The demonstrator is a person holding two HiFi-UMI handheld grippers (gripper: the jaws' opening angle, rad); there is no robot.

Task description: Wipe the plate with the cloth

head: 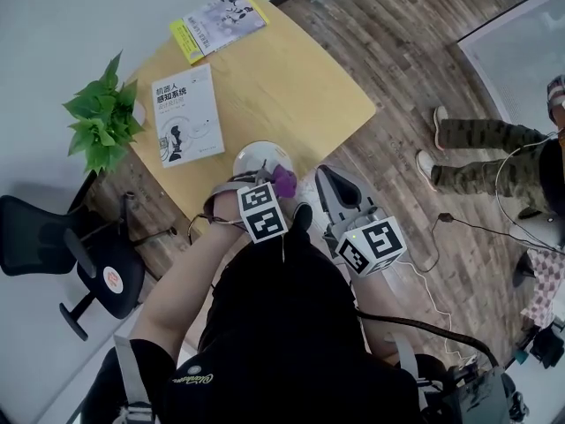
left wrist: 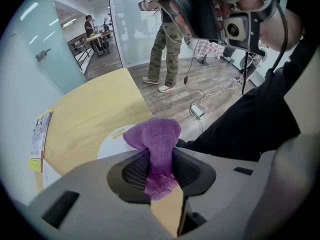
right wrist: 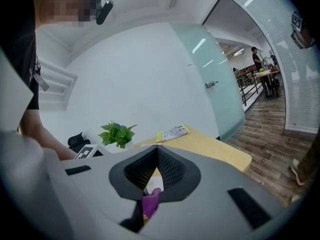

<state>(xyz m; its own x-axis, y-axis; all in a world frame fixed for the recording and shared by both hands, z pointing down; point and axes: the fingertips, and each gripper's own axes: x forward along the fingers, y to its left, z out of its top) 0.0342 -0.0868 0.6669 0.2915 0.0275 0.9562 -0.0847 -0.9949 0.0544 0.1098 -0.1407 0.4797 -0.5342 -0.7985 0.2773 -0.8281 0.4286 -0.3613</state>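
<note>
Closest in, left gripper (left wrist: 161,155) clamped hard on the purple cloth (left wrist: 154,134), wad bulging past the tips, tail trailing back between the pads. Poised over the near rim of the white plate (left wrist: 111,138), right at the near corner of the wooden table (head: 291,78). Touching the plate yet? Impossible to call. Alongside, right gripper (right wrist: 157,151) closed on nothing, tips together, aimed across the same plate. Looks like the very start of the wipe. To do it well: press the wad flat onto the plate's face, sweep in overlapping circles from centre to rim, keep the squeeze firm, go light on the push to avoid skidding the plate off that corner. Worth steadying the rim with the right gripper. Cloth soft, nubby, bunched into a knob; plate round, glossy, with small yellow print near its edge.
</note>
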